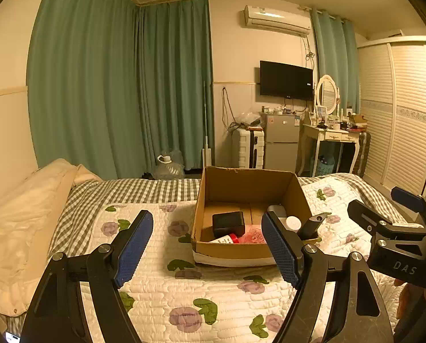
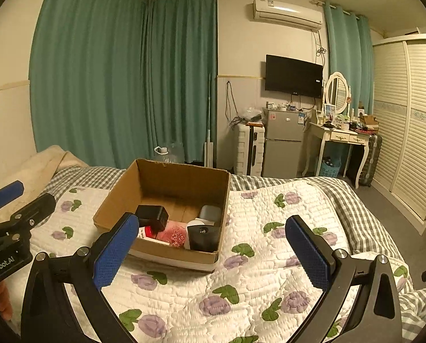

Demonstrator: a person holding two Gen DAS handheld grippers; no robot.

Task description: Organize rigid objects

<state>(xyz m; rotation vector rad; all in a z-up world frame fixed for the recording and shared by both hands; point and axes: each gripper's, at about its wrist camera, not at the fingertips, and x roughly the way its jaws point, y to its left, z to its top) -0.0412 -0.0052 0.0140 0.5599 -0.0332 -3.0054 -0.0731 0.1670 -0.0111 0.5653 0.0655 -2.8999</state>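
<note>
An open cardboard box (image 1: pixel 235 250) (image 2: pixel 167 253) sits on the floral quilt of the bed. Inside lie a black block (image 1: pixel 228 223) (image 2: pixel 153 215), a red-and-white item (image 1: pixel 227 239), a pink patterned packet (image 1: pixel 253 235) (image 2: pixel 174 235), a grey case (image 2: pixel 210 213) and a black-and-white device (image 2: pixel 203 235). My left gripper (image 1: pixel 207 245) is open and empty, held above the quilt in front of the box. My right gripper (image 2: pixel 213 248) is open and empty, in front of the box and to its right.
A cream pillow (image 1: pixel 21 214) lies at the left of the bed. Beyond the bed stand green curtains, a white suitcase (image 1: pixel 247 145), a small fridge (image 1: pixel 281 143), a dressing table (image 1: pixel 330 140) and a louvred wardrobe (image 1: pixel 398 108). The right gripper's body shows in the left wrist view (image 1: pixel 395 234).
</note>
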